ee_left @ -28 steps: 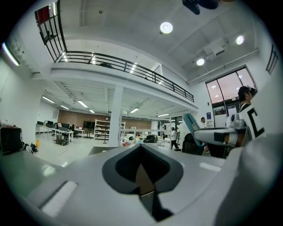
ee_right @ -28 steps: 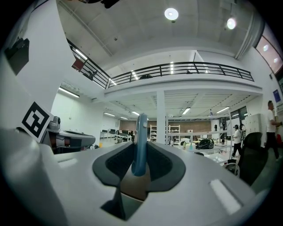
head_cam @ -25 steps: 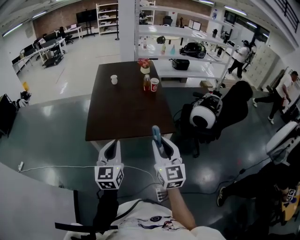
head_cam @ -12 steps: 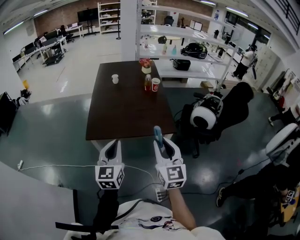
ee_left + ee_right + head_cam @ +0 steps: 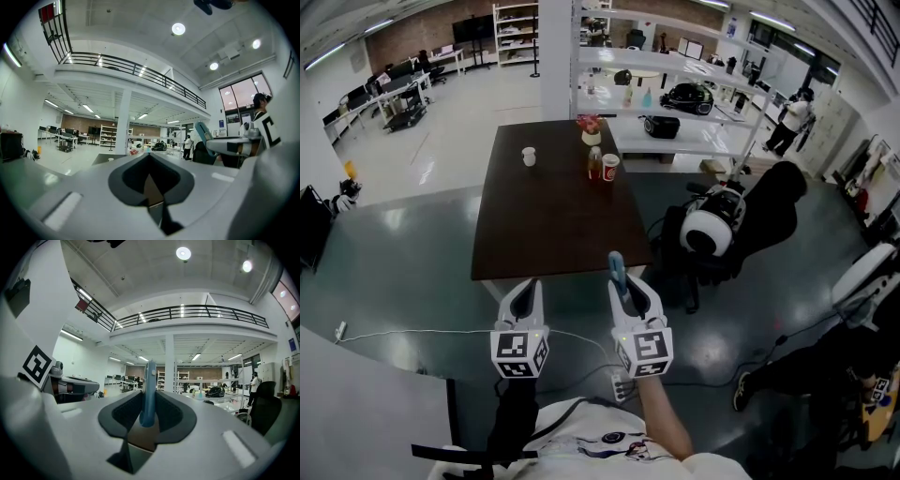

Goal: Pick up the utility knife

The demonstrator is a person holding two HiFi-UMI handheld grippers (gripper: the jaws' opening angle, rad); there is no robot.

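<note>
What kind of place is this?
Probably a big open lab or workshop office. There are white shelves loaded with equipment, rows of desks with computers by the far wall, and a railed balcony running overhead.

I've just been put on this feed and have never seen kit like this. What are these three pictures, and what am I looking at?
There is no robot arm here. A person carries two hand-held grippers. The wide picture comes from a camera on the person's head, looking steeply down. The other two come from a camera riding on each gripper, looking along its fingers.

The left gripper has its fingers together, with nothing between them. The right gripper is closed on a blue knife, which stands upright between its fingers.

Ahead is a dark table. At its far end stand a white cup, a bottle, a red cup and a pot of flowers.
</note>
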